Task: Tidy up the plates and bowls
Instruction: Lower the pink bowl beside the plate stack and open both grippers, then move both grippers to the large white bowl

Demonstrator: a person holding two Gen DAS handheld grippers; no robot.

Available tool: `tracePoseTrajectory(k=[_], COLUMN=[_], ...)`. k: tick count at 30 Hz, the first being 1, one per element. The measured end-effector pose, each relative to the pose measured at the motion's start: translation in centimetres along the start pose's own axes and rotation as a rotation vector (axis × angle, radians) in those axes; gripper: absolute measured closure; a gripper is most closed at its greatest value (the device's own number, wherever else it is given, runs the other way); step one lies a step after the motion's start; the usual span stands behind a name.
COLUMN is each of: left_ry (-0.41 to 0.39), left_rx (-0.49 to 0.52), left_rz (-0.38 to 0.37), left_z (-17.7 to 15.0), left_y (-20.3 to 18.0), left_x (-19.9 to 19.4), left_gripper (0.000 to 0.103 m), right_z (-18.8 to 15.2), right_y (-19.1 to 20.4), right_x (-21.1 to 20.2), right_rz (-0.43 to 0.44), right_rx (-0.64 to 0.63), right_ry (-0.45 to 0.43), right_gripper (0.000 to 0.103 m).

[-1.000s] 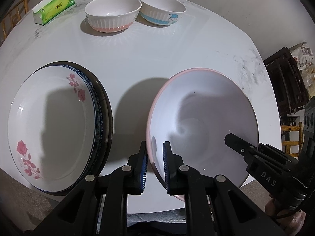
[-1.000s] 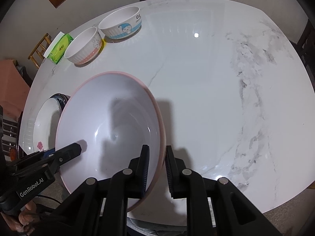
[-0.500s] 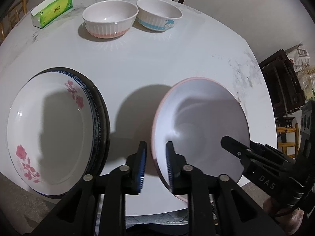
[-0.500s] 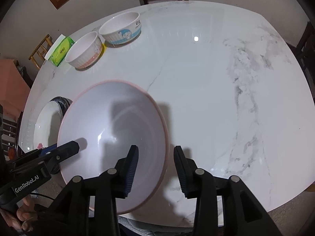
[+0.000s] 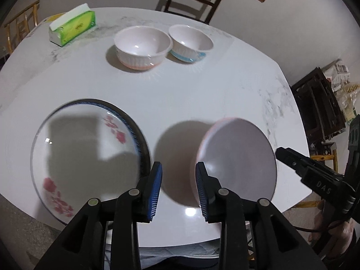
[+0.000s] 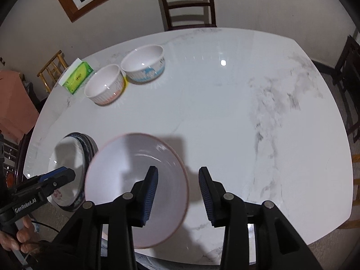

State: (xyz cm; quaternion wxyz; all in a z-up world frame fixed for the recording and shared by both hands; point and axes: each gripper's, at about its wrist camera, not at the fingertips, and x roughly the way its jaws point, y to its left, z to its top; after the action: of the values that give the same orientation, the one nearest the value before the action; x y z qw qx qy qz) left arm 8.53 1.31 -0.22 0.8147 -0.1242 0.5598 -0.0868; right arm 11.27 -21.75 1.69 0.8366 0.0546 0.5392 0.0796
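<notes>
A large white bowl with a pink rim (image 5: 238, 157) (image 6: 126, 171) sits on the white marble table (image 5: 202, 94), near its front edge. My left gripper (image 5: 178, 189) hovers above the bowl's left rim, its jaws opening and pressing on nothing. My right gripper (image 6: 178, 193) stands open above the bowl's right rim, which shows in the gap below without touching the pads. A stack of plates, topped by a white one with red flowers (image 5: 85, 153) (image 6: 67, 155), lies to the left. Two small ribbed bowls, one pink-based (image 5: 141, 45) and one blue-based (image 5: 191, 42), stand at the back.
A green tissue pack (image 5: 74, 27) lies at the back left of the table. A dark wooden chair (image 6: 186, 2) stands behind the far edge. Dark shelving (image 5: 319, 108) is off the table's right side. A person's hand (image 6: 13, 238) holds the left gripper's handle.
Both grippers have let go of the large bowl's rim, spread their jaws and risen away from it. The bowl now rests on the table and looks smaller in both views.
</notes>
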Motion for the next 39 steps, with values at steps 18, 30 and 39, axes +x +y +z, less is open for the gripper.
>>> tracePoseTrajectory(k=[18,30,39], left_ry=[-0.061,-0.1,-0.101], left_rx=[-0.107,-0.153,-0.18], left_rz=[0.147,0.142,0.112], left_z=[5.5,12.3,17.0], left_y=[8.3,10.9,11.5], left_x=[-1.1,1.0,4.0], left_gripper=[0.076,0.076,0.076], right_z=[6.1,13.3,15.9], right_y=[8.9,12.8,12.8], right_x=[2.5,8.5,13.1], right_rz=[0.148,0.132,0.111], right_rx=[-0.121,-0.128,-0.103], right_ry=[0.004,0.018,0.079], right_gripper=[0.065,0.065,0.065])
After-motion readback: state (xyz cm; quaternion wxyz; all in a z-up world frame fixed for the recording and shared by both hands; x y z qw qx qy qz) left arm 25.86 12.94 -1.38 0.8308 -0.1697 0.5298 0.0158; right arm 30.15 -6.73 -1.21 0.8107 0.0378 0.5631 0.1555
